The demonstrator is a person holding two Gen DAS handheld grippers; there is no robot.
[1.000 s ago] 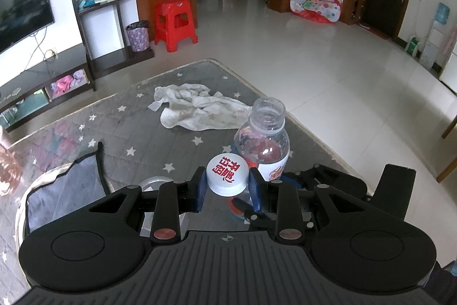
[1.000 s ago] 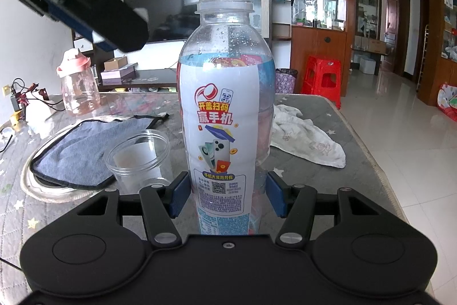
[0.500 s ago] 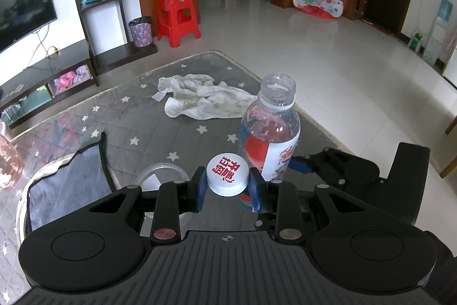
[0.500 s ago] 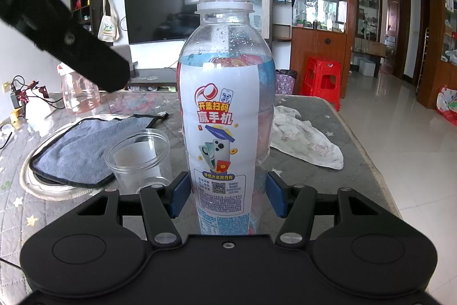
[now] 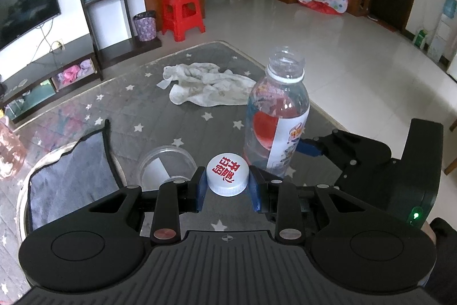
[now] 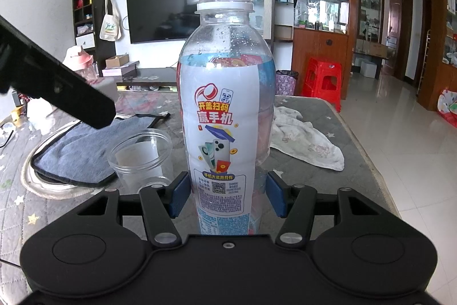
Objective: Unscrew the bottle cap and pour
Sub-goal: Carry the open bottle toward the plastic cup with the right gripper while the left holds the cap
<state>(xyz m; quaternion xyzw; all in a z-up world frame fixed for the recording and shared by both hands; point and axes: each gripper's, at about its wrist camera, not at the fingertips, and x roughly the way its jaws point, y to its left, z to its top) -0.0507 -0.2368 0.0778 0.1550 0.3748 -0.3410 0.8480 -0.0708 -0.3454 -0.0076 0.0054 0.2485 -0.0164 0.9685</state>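
Observation:
My left gripper (image 5: 227,185) is shut on the white bottle cap (image 5: 227,174) with red print and holds it above the table. The clear, uncapped water bottle (image 5: 277,116) stands upright on the table, also seen in the right wrist view (image 6: 225,116). My right gripper (image 6: 227,197) is shut on the lower part of the bottle; it shows at the right in the left wrist view (image 5: 357,159). An empty clear plastic cup (image 6: 141,153) stands left of the bottle; it also shows in the left wrist view (image 5: 165,165).
A grey star-patterned mat covers the table (image 5: 182,122). A blue-grey cloth on a round plate (image 6: 77,145) lies at the left. A crumpled white towel (image 5: 205,87) lies behind the bottle. A pink drinking bottle (image 6: 78,62) stands far left. The table edge runs along the right.
My left gripper with the cap has moved back and to the left, away from the bottle. The bottle and right gripper have stayed still.

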